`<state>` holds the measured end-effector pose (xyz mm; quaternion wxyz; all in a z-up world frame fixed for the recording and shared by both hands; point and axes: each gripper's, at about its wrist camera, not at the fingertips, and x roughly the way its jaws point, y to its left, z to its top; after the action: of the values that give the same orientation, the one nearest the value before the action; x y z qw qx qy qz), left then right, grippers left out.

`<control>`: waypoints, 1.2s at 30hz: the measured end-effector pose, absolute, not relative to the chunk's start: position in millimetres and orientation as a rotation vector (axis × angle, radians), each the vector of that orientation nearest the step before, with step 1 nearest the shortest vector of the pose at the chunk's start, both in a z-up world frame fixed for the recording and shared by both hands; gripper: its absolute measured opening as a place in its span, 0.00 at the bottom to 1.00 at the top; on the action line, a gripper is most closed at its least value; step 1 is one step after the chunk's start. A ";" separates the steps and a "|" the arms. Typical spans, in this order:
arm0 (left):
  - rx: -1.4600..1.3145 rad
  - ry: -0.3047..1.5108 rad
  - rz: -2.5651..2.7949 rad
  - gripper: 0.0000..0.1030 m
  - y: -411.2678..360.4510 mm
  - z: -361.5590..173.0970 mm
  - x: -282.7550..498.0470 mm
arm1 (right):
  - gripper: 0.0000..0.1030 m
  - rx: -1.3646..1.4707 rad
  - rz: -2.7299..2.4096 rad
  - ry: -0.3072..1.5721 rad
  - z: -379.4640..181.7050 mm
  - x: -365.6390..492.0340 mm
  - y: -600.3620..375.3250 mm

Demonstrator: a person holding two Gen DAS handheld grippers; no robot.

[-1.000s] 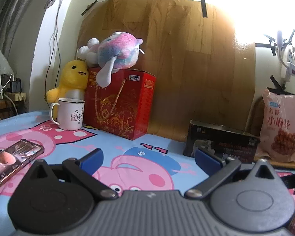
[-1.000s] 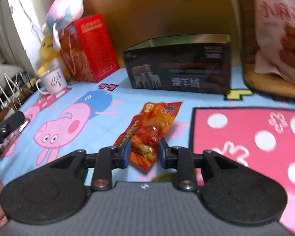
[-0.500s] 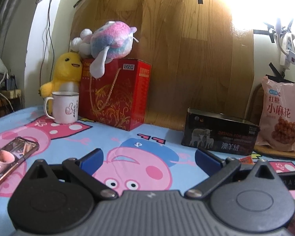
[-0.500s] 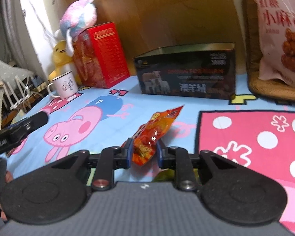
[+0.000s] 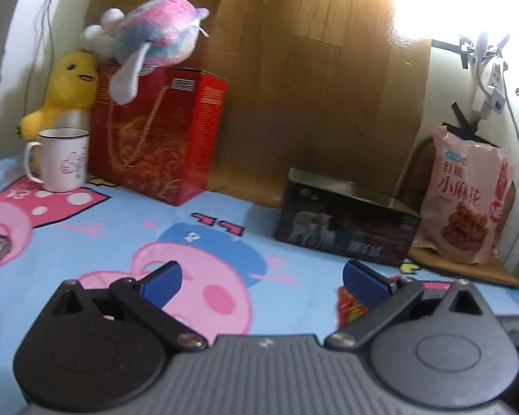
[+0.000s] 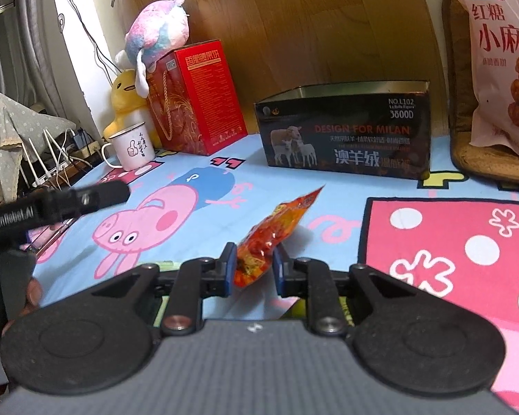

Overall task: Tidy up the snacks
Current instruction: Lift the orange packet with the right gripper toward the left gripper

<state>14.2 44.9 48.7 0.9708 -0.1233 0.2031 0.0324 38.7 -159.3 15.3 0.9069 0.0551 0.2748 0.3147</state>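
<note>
- The right tongs are clamped on the near end of an orange-red snack packet; its far tip points up and away, toward the open black box. The blue pads press the wrapper on both sides.
- The packet looks lifted, or nearly so, off the cartoon-print cloth covering the surface — I cannot tell whether any part of it touches the cloth.
- The left tongs stand wide open with nothing between them, hovering over the cloth; a corner of the same packet shows just past their right finger.
- The black box stands beyond the packet, well apart from it, open at the top; whether anything lies inside cannot be seen.
- A large pink snack bag leans upright on a woven mat to the right of the box.
- Judged from this, the work is at an early stage: one packet gripped, not yet stowed. The box looks the likely place for it.
</note>
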 end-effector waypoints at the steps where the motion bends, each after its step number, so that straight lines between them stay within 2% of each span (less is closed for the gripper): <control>1: -0.255 0.411 0.058 1.00 43.7 49.1 18.0 | 0.24 0.116 0.650 0.569 15.1 39.1 -159.7; 15: -0.337 0.497 0.002 1.00 46.6 40.6 50.2 | 0.24 0.133 0.649 0.577 14.7 39.7 -160.8; 28: -0.656 0.688 -0.316 1.00 73.7 23.3 81.1 | 0.22 0.128 0.646 0.538 16.5 35.0 -161.9; 36: -0.763 0.764 -0.406 1.00 70.5 6.3 92.3 | 0.12 0.480 0.670 0.639 8.2 59.0 -199.0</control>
<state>92.3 70.5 6.3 0.8383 -0.3607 0.3611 -0.1919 59.0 -199.0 8.2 0.8673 0.2292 0.3050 0.3198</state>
